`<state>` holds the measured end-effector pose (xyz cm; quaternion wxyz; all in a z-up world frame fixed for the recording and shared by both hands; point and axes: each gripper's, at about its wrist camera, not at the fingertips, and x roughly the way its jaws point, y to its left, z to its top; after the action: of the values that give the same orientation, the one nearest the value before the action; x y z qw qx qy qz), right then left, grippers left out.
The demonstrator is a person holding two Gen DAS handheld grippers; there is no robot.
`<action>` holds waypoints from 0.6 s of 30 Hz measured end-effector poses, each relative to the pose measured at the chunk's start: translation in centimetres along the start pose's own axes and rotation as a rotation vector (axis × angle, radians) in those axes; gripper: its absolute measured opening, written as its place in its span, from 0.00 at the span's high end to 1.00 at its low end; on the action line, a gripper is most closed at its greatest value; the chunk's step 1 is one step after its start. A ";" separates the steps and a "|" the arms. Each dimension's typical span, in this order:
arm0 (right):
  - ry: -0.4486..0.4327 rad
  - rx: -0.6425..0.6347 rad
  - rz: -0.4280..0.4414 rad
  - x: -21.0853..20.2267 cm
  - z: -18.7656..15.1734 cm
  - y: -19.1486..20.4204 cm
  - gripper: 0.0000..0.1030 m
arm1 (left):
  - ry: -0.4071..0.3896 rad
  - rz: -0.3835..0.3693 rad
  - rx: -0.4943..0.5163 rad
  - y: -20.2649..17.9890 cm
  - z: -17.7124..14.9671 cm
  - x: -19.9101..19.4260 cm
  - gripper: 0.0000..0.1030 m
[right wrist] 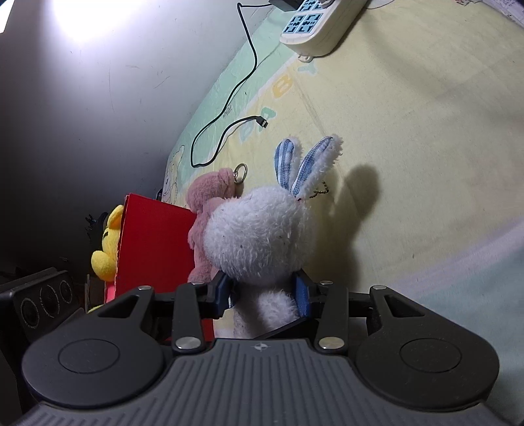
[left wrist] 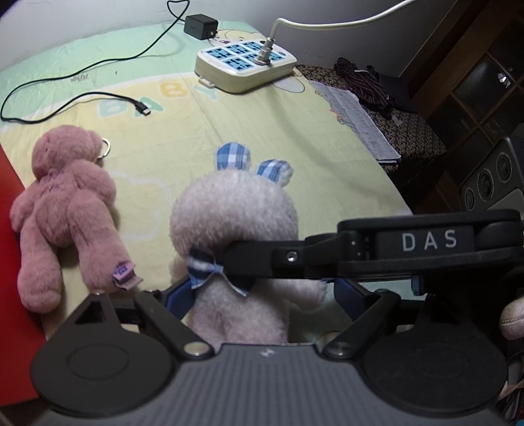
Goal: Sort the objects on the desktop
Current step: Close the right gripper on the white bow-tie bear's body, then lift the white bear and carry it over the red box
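A white plush bunny [left wrist: 235,209] with blue checked ears and a bow stands upright on the yellow baby blanket [left wrist: 278,131]. My right gripper [right wrist: 263,295] is shut on the bunny [right wrist: 258,236] just below its head; in the left wrist view it reaches in from the right as a black finger [left wrist: 249,259] at the bunny's neck. My left gripper [left wrist: 262,295] is open, its blue pads [left wrist: 178,296] wide on either side of the bunny's body. A pink plush bear [left wrist: 65,203] with a key ring lies face down to the left, also seen behind the bunny [right wrist: 209,196].
A red box [right wrist: 154,245] stands at the blanket's left edge with a yellow plush [right wrist: 106,249] beyond it. A white power strip [left wrist: 245,65], a black charger [left wrist: 199,26] and its loose cable [left wrist: 82,95] lie at the far end. A speaker [left wrist: 491,183] sits off the right edge.
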<state>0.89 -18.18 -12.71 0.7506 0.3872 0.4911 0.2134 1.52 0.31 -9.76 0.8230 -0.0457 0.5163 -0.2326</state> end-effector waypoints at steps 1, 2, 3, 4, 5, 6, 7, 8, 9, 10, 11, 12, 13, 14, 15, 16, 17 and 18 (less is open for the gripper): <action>0.001 0.006 0.001 -0.4 -0.5 0.0 0.58 | 0.001 -0.001 0.007 -0.3 -0.3 -0.2 0.13; 0.002 0.009 0.001 0.5 0.0 0.2 0.58 | 0.002 -0.003 0.011 -0.5 -0.6 -0.4 0.13; 0.002 0.007 0.000 0.3 -0.4 0.4 0.58 | 0.001 -0.005 0.016 -0.7 -1.0 -0.8 0.13; 0.002 0.003 0.000 0.0 -0.7 0.5 0.58 | -0.001 -0.007 0.019 -0.9 -1.3 -1.0 0.13; 0.001 -0.002 0.000 -0.3 -1.2 0.7 0.58 | -0.004 -0.009 0.022 -1.1 -1.6 -1.3 0.13; 0.001 -0.010 0.000 -0.7 -1.5 0.9 0.58 | -0.007 -0.010 0.026 -1.2 -1.9 -1.7 0.14; 0.001 -0.017 0.002 -0.9 -1.8 1.1 0.58 | -0.012 -0.010 0.032 -1.4 -2.2 -2.0 0.14; 0.003 -0.029 0.005 -1.4 -2.0 1.2 0.58 | -0.020 -0.007 0.039 -1.6 -2.5 -2.5 0.14; 0.005 -0.041 0.009 -1.3 -2.3 1.7 0.58 | -0.028 -0.004 0.047 -1.8 -2.8 -2.9 0.14; 0.007 -0.054 0.013 -1.5 -2.5 1.9 0.58 | -0.039 0.000 0.055 -2.0 -3.1 -3.3 0.14; 0.008 -0.072 0.019 -1.5 -2.8 2.5 0.58 | -0.050 0.006 0.065 -2.2 -3.5 -3.8 0.14; 0.007 -0.086 0.024 -1.6 -3.0 2.8 0.58 | -0.063 0.014 0.076 -2.4 -3.8 -4.4 0.14; 0.005 -0.099 0.030 -1.6 -3.2 3.1 0.58 | -0.073 0.021 0.083 -2.5 -4.1 -4.9 0.14; 0.004 -0.114 0.040 -1.5 -3.5 3.6 0.58 | -0.086 0.033 0.092 -2.7 -4.4 -5.4 0.14; 0.004 -0.126 0.048 -1.5 -3.7 4.0 0.58 | -0.098 0.044 0.097 -2.7 -4.7 -5.9 0.14; 0.007 -0.138 0.055 -1.4 -3.9 4.3 0.58 | -0.109 0.054 0.098 -2.7 -5.0 -6.4 0.14; 0.011 -0.156 0.064 -1.2 -4.1 4.8 0.58 | -0.118 0.063 0.095 -2.5 -5.3 -6.9 0.14; 0.014 -0.174 0.070 -1.1 -4.3 5.3 0.58 | -0.127 0.069 0.091 -2.3 -5.5 -7.5 0.14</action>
<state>-3.17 -14.12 -8.85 0.7701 0.3359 0.4618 0.2844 -6.76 2.38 -5.42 0.8628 -0.0052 0.4532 -0.2240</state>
